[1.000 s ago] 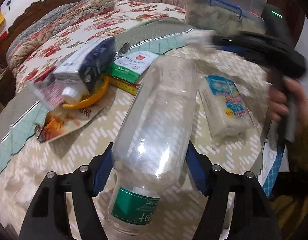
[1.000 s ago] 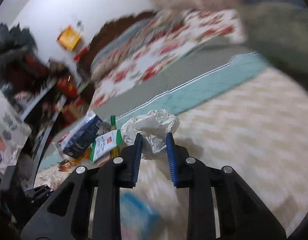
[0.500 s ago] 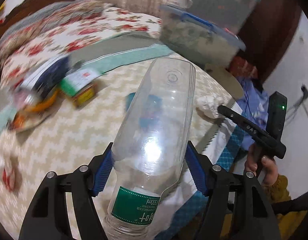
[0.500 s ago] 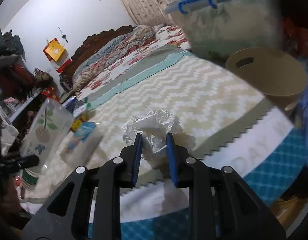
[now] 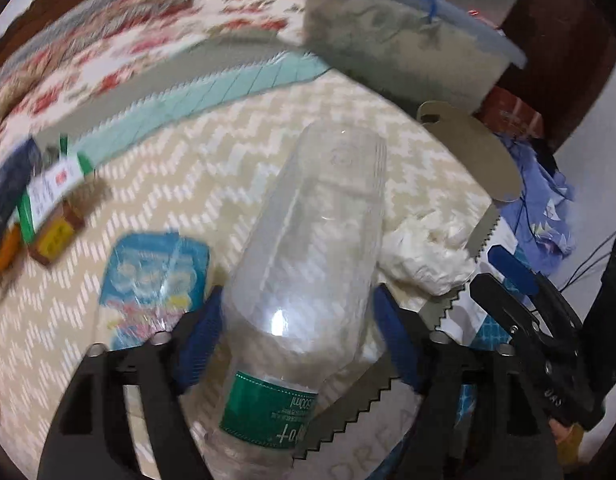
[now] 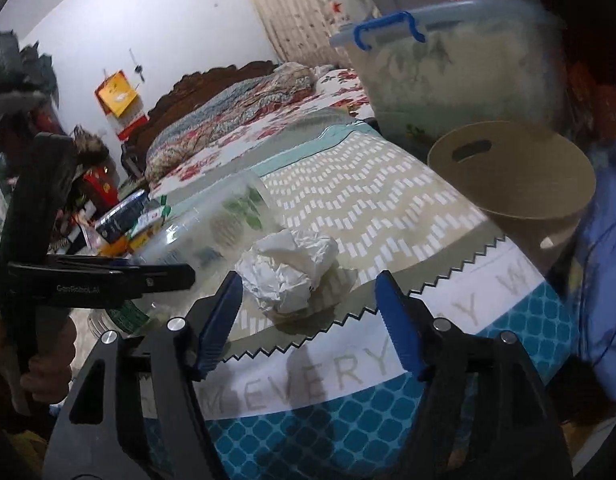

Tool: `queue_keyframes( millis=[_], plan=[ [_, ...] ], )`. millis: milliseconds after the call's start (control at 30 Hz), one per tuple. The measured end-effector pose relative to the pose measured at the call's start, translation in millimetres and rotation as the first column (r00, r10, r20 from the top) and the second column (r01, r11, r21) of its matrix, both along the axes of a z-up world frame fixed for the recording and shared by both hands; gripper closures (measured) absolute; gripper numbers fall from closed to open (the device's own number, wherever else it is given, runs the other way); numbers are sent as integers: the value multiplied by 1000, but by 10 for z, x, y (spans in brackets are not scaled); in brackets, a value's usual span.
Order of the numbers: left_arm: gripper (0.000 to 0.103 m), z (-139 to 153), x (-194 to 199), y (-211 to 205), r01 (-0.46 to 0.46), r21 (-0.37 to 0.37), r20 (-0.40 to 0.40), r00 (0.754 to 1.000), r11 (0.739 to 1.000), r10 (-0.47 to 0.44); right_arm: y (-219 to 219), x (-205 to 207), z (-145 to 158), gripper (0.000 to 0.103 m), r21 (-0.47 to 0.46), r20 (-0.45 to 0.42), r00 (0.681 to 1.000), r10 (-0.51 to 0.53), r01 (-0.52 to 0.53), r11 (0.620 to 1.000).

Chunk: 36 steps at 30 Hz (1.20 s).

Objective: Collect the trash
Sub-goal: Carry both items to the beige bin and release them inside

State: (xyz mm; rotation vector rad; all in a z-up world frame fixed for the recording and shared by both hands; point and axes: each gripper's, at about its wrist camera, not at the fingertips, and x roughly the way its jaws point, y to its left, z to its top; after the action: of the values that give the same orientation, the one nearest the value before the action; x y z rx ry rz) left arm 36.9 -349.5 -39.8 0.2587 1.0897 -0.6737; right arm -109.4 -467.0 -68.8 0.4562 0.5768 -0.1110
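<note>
Both grippers are letting go at the bed's near right corner. The right gripper [image 6: 308, 316] is opening, the crumpled paper [image 6: 287, 276] lying loose between its jaws. The left gripper [image 5: 295, 336] is opening around the bottle [image 5: 308, 272]; lower it flat beside the paper before withdrawing.

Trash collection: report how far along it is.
Done: no trash shows in the tan bin. In hand: the clear bottle sits between the left tongs, whose jaws are opening. The right tongs are opening too, with the crumpled paper lying loose on the bedspread. Left: both pieces, and probably the blue packet, if it is trash.
</note>
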Motion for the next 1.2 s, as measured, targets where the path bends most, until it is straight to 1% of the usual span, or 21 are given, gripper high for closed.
queue_keyframes(
  millis=[33, 100, 167, 233, 267, 300, 333, 367, 433, 500, 567, 667, 733, 833, 1000, 1033, 1100, 1167, 1200],
  plan=[
    [20, 10, -14, 32, -3, 3, 10, 1000, 1000, 3, 23, 21, -4, 30, -5, -6, 1000, 13, -13, 1000],
    [20, 40, -104, 66, -2, 21, 60, 998, 1000, 1, 51, 73, 2, 30, -9, -15, 999, 30, -31, 999],
    [20, 50, -200, 103, 5, 40, 99, 995, 999, -9, 86, 128, 6, 30, -22, -27, 999, 40, -40, 999],
    [23, 37, -274, 142, 17, 60, 122, 992, 998, -24, 96, 213, -11, 30, -44, -47, 998, 44, -46, 998],
    [34, 29, -314, 157, 31, 71, 131, 991, 997, -40, 108, 252, -31, 34, -49, -58, 997, 49, -52, 997],
    [46, 1, -351, 133, 63, 88, 129, 989, 994, -74, 121, 293, -55, 43, -47, -70, 996, 61, -64, 997],
    [46, -9, -379, 110, 79, 101, 140, 986, 992, -93, 130, 324, -68, 65, -45, -81, 994, 74, -78, 996],
    [47, -7, -394, 104, 88, 108, 153, 983, 990, -104, 148, 350, -93, 66, -41, -93, 992, 88, -92, 995],
    [47, 33, -389, 85, 98, 89, 154, 982, 991, -111, 152, 312, -69, 68, -53, -73, 995, 71, -75, 996],
    [47, 116, -367, 51, 114, 43, 147, 982, 993, -119, 97, 217, -28, 69, -49, -29, 999, 34, -35, 998],
    [47, 209, -342, -64, 151, 0, 143, 978, 989, -149, 1, 151, -8, 69, -41, -6, 1000, -9, 9, 999],
    [47, 248, -294, -311, 201, -20, 124, 972, 979, -197, -248, 62, 4, 69, -27, 12, 995, -98, 98, 995],
    [47, 242, -244, -537, 244, -31, 102, 965, 969, -240, -391, 41, -19, 69, -7, 4, 991, -132, 132, 991],
    [47, 210, -178, -907, 292, -16, 96, 952, 956, -289, -724, -46, -53, 69, 34, -3, 975, -222, 222, 974],
    [47, 119, -24, -1489, 336, -5, 21, 942, 942, -336, -1232, -124, -103, 69, 97, -23, 941, -338, 339, 936],
    [46, 99, -27, -1567, 340, 0, 21, 940, 940, -340, -1306, -124, -102, 69, 108, -26, 935, -353, 353, 929],
    [46, 60, -29, -1762, 363, 20, 27, 931, 931, -364, -1449, -112, -108, 68, 101, -35, 922, -385, 387, 917],
    [45, 26, -8, -1924, 379, 38, 34, 924, 925, -380, -1536, -61, -107, 62, 90, -45, 917, -397, 399, 912],
    [45, 20, -8, -1980, 380, 41, 41, 923, 924, -381, -1595, -29, -102, 56, 85, -50, 911, -410, 413, 907]
  ],
)
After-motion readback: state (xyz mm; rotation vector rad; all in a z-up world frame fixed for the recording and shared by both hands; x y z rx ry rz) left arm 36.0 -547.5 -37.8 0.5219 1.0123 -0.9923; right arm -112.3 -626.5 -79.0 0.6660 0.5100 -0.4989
